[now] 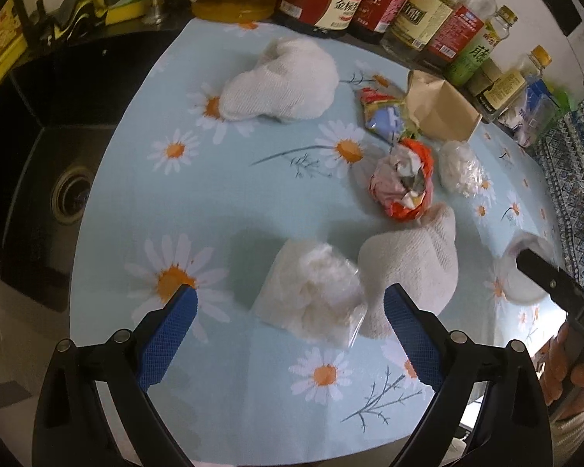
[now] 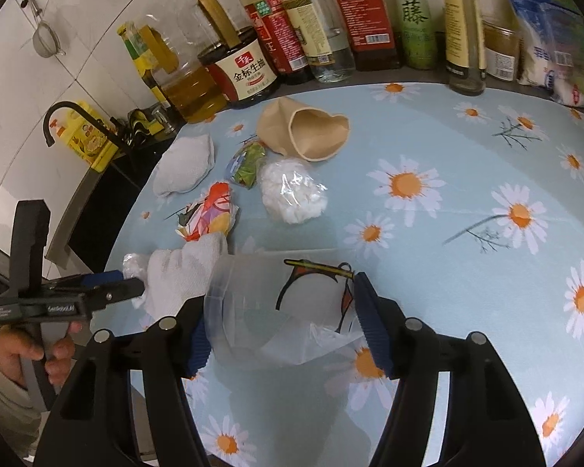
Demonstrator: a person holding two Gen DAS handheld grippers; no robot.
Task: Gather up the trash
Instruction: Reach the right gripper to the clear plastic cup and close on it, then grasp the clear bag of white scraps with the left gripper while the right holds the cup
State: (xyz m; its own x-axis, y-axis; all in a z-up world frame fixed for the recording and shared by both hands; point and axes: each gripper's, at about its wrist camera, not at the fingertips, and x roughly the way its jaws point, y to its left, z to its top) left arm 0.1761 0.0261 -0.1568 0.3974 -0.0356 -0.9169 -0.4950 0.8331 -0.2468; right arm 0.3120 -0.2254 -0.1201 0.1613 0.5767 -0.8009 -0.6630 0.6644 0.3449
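My left gripper is open, its blue pads on either side of a crumpled clear plastic wrapper with white tissue on the daisy-print cloth. A white crumpled paper towel lies just right of it. My right gripper is shut on a clear plastic cup with a printed design and some plastic inside. More trash lies further back: a red-orange wrapper, a clear bag of white stuff, a green-blue snack wrapper, a brown paper bag, another white towel.
A row of oil, soy sauce and vinegar bottles lines the back edge of the counter. A black sink with a drain is to the left, with a black faucet beside it. A salt bag stands at the far right.
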